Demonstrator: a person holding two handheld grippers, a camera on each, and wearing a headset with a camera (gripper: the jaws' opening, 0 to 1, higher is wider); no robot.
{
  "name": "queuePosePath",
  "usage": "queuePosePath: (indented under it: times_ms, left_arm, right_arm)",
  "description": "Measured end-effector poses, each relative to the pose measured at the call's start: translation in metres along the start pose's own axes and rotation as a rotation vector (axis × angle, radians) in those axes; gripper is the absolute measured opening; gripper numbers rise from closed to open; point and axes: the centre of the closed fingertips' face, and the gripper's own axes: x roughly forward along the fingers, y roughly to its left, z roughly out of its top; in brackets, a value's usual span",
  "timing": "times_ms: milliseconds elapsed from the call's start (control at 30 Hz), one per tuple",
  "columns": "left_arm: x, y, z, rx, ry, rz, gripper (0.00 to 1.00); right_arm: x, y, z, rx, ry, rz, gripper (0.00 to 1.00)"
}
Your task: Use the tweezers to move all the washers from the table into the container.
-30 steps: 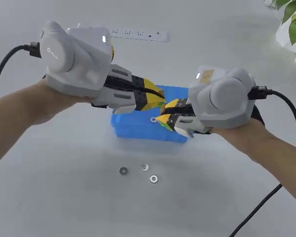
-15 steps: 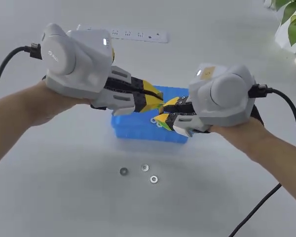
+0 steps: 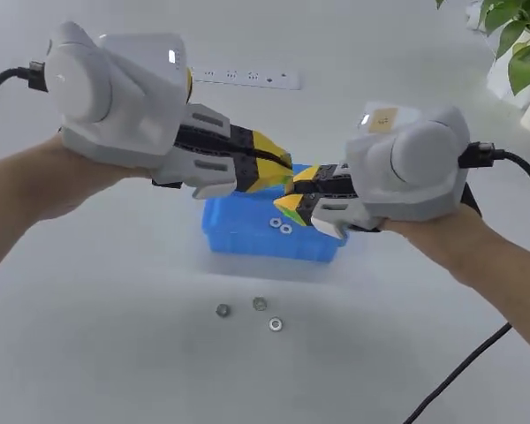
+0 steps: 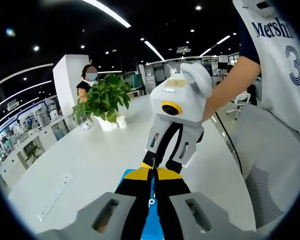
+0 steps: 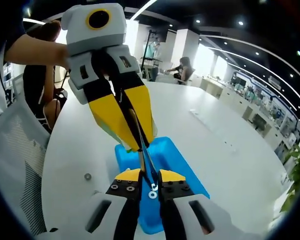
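Left hand-held gripper and right hand-held gripper: jaws of each together, clamped on thin metal tweezers over blue plastic container. Two small metal washers lie inside it; three loose washers on white table.

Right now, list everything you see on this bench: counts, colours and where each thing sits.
container: one, blue, mid-table, under the gripper tips.
washers in the container: two, silver.
loose washers: three, silver, on the table before the container.
tweezers: one, thin, between both grippers.
power strip: one, white, far side.
plant: one, green, far right.
left gripper: yellow jaws shut on the tweezers.
right gripper: jaws around the tweezers, grip unclear.
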Motion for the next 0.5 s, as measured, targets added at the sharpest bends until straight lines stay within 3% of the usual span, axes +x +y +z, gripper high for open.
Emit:
queuePosePath:
  times_ms: [233, 500]
  left_arm:
    - [-0.012, -0.021, 0.012, 0.047, 0.008, -0.023, 0.05]
    - [-0.017, -0.044, 0.010, 0.037, 0.014, -0.046, 0.05]
  right_arm:
    - [-0.012, 0.020, 0.008, -0.053, -0.012, 0.023, 0.13]
    - [-0.017, 0.044, 0.003, -0.061, 0.009, 0.060, 0.12]
